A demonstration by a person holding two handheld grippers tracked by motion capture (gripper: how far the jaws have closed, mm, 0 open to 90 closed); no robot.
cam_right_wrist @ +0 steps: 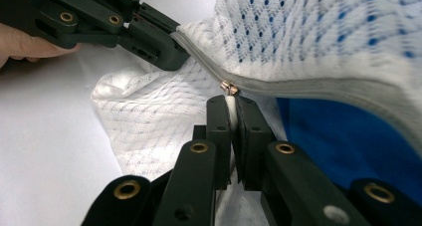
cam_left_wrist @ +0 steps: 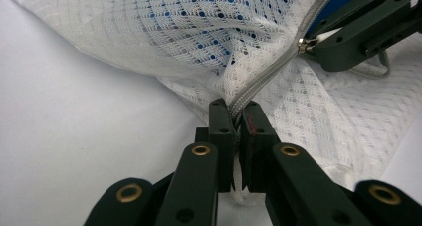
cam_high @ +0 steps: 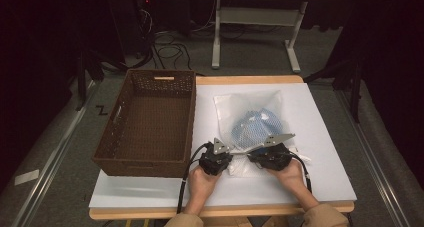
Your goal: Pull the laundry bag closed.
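White mesh-cloth bag; brown woven wicker basket; matt table.

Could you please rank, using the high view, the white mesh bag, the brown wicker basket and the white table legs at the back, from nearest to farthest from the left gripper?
From the left gripper:
1. White mesh bag: pinched in its jaws at the near edge, lying ahead and right.
2. Brown wicker basket: just left, apart from it.
3. White table legs: on the floor beyond the table.

The right gripper pinches the little white zipper tag of the white net bag; blue cloth peeks out.
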